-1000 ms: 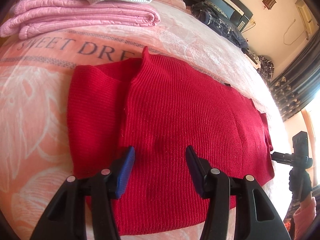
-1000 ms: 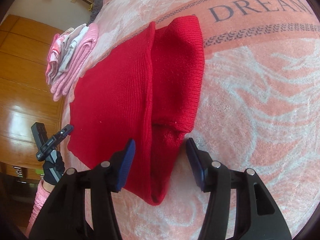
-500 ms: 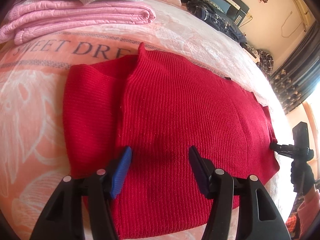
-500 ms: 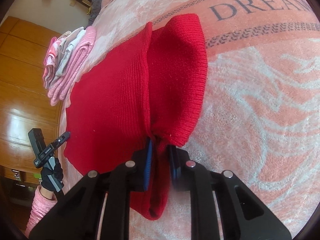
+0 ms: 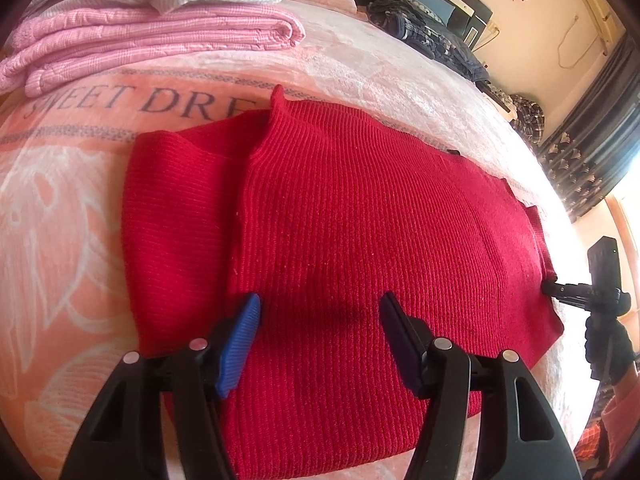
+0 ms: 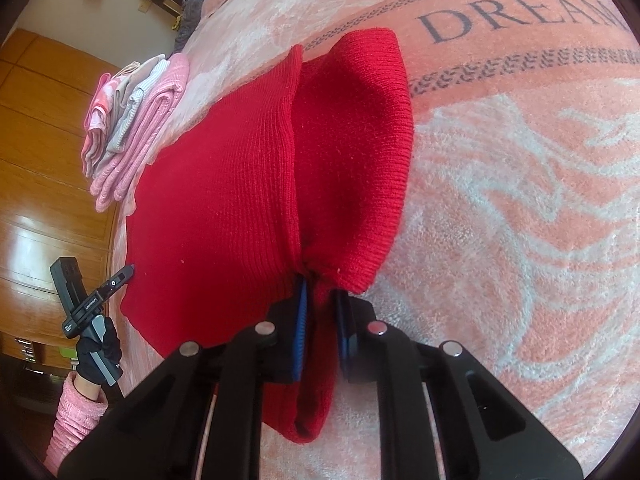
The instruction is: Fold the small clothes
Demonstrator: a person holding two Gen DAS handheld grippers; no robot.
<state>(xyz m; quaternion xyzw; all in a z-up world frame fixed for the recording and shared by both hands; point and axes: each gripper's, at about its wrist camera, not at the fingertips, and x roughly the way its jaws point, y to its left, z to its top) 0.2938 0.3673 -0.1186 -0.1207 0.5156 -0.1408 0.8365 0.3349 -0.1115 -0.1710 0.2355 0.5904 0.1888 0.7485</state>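
Observation:
A red ribbed knit garment (image 5: 352, 240) lies partly folded on a peach bedspread, one panel lapped over another. My left gripper (image 5: 320, 316) hovers open just above its near part, blue pads apart, nothing between them. In the right wrist view the same red garment (image 6: 224, 200) has a raised fold, and my right gripper (image 6: 322, 320) is shut on that fold near the garment's edge. The right gripper also shows as a black tool (image 5: 580, 292) at the garment's far right edge in the left wrist view.
A stack of folded pink and grey clothes (image 5: 152, 36) sits at the bed's far end, also seen as a folded stack (image 6: 136, 120) by the wooden wardrobe (image 6: 44, 160). The bedspread (image 6: 520, 200) reads "SWEET DREAM". A gloved hand in a pink sleeve (image 6: 80, 408) holds the left gripper.
My right gripper went from open to shut, pinching the red garment's fold and lifting it slightly. The left gripper drifted a little lower over the garment and stayed open.

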